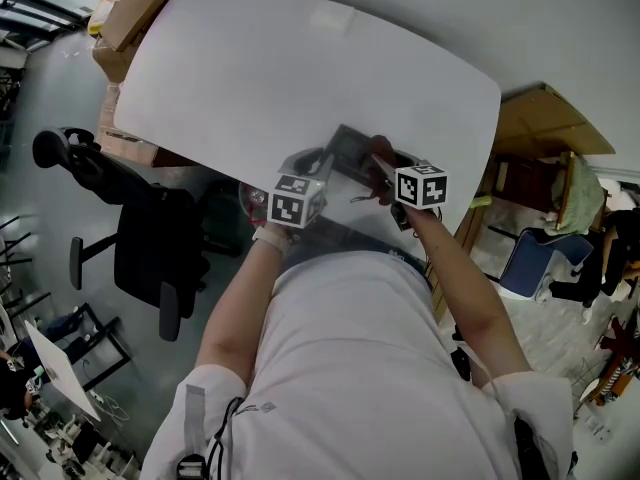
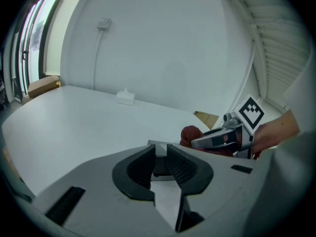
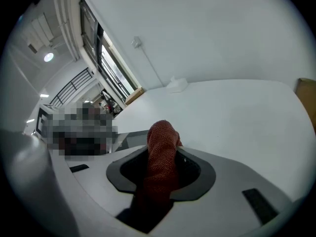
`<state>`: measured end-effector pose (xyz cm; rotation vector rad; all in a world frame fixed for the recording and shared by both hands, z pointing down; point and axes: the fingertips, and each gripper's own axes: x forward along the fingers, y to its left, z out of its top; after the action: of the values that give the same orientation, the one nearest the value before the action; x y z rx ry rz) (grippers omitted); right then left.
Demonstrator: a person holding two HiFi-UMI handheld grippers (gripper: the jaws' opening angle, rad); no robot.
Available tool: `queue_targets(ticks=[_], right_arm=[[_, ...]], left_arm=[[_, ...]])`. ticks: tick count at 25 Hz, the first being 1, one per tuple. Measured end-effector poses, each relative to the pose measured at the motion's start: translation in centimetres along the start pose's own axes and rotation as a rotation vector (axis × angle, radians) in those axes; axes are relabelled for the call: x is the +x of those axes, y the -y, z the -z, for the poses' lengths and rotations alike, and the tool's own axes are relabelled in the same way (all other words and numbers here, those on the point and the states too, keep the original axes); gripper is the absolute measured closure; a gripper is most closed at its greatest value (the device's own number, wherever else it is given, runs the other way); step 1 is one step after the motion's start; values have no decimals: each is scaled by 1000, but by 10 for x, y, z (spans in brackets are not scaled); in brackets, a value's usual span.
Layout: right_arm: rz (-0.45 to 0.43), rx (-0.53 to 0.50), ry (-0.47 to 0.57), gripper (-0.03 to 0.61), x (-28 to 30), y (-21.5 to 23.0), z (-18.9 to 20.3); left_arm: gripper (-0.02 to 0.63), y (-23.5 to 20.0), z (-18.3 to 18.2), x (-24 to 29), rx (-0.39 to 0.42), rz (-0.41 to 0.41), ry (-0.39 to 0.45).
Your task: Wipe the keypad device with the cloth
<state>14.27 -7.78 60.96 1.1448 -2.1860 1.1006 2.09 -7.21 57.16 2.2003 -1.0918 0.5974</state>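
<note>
One flat grey keypad device (image 1: pixel 348 151) is over the near side of the round-cornered white desk (image 1: pixel 260 78), and the left gripper's (image 2: pixel 160 158) jaws are clenched on its edge. The right gripper's (image 3: pixel 160 167) jaws are squeezing a dark red knitted cloth (image 3: pixel 160 142), which sits just beside the device's other edge; I cannot tell if they touch.
</note>
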Motion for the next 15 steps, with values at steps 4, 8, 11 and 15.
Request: queue_targets(ticks=[4,8,11,15], right_arm=[[14,1,24,446,1,1,-2],[30,15,34,446,3,6,-6],[49,59,42,446,8,14,-7],[89,83,26,446,19,30,-7]], left_arm=[[537,-1,1,0,-4,-6,1],[537,-1,0,-1,-6,-8,4],[537,-1,1,0,-7,-8,4],[537,-1,1,-1,-9,-5,6]])
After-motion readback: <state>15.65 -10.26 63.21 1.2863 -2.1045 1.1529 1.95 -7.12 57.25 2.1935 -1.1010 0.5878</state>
